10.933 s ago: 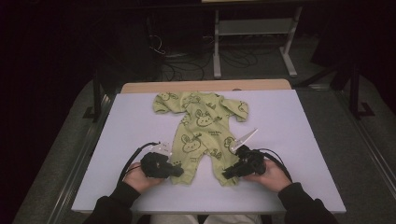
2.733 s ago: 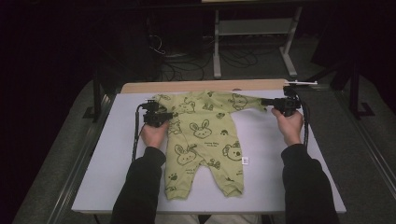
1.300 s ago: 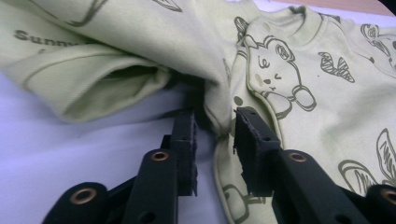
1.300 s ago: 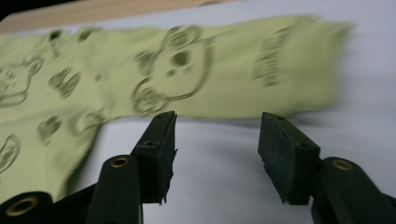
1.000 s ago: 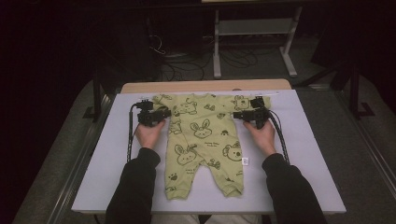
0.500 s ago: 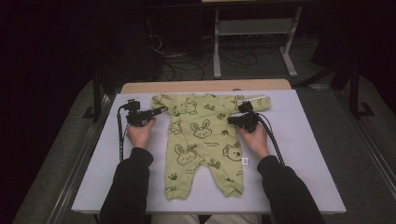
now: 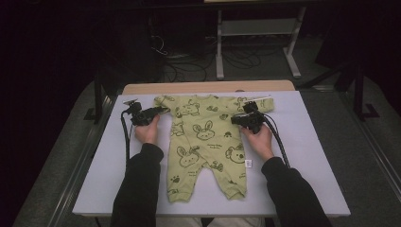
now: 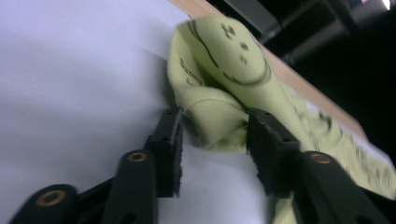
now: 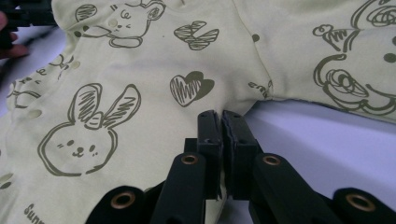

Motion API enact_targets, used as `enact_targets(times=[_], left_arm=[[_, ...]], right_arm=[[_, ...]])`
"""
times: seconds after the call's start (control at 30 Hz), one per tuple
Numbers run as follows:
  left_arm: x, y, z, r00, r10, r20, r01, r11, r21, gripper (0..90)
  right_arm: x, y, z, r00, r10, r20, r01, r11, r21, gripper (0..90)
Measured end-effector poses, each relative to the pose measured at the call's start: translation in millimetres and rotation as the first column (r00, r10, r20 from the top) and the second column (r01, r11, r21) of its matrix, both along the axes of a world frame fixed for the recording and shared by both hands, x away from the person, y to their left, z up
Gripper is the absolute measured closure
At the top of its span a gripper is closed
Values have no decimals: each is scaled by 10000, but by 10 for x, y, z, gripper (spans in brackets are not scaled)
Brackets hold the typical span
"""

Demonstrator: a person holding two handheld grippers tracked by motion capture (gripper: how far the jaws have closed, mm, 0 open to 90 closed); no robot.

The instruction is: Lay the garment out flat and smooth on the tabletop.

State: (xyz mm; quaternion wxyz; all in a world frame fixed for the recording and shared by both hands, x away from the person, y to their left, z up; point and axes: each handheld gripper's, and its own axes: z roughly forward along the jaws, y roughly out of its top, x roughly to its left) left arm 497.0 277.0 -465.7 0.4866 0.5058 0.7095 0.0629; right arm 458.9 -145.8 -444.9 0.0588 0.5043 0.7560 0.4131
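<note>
A light green baby romper [image 7: 205,137] printed with animals lies flat on the white table [image 7: 307,156], legs toward me. My left gripper [image 7: 162,111] is at the end of the romper's left sleeve. In the left gripper view its jaws have just been closing and pinch the bunched sleeve cuff [image 8: 212,126] between the left gripper's [image 8: 215,135] pads. My right gripper [image 7: 235,120] lies at the armpit below the right sleeve. In the right gripper view the right gripper [image 9: 220,122] is shut on the romper's edge [image 9: 140,93] there.
A wooden strip [image 7: 208,87] runs along the table's far edge. Behind it on the dark floor stand a metal frame [image 7: 255,33] and loose cables [image 7: 189,61]. Each gripper's cable [image 7: 126,137] trails back along the forearm.
The romper, crumpled at first, now lies spread flat. The left hand has slid outward to the left sleeve's end. The right hand came in from the right sleeve's end to the armpit.
</note>
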Motion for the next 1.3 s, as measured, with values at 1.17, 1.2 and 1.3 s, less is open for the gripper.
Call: enact_targets(times=[1.17, 1.2, 1.3], left_arm=[[-350, 895, 522, 9906, -835, 1082, 497, 9577, 2836, 440], [-363, 891, 517, 9872, -1106, 1151, 759, 9596, 2710, 389], [-423, 878, 527, 9738, -1752, 1448, 1309, 9532, 2725, 272]], right_arm=[[35, -33, -89, 9994, -328, -92, 329, 9995, 42, 601], [29, -43, -71, 9994, -329, -44, 329, 9995, 9, 558], [-1, -78, 2, 9987, -362, 364, 374, 9987, -339, 421]])
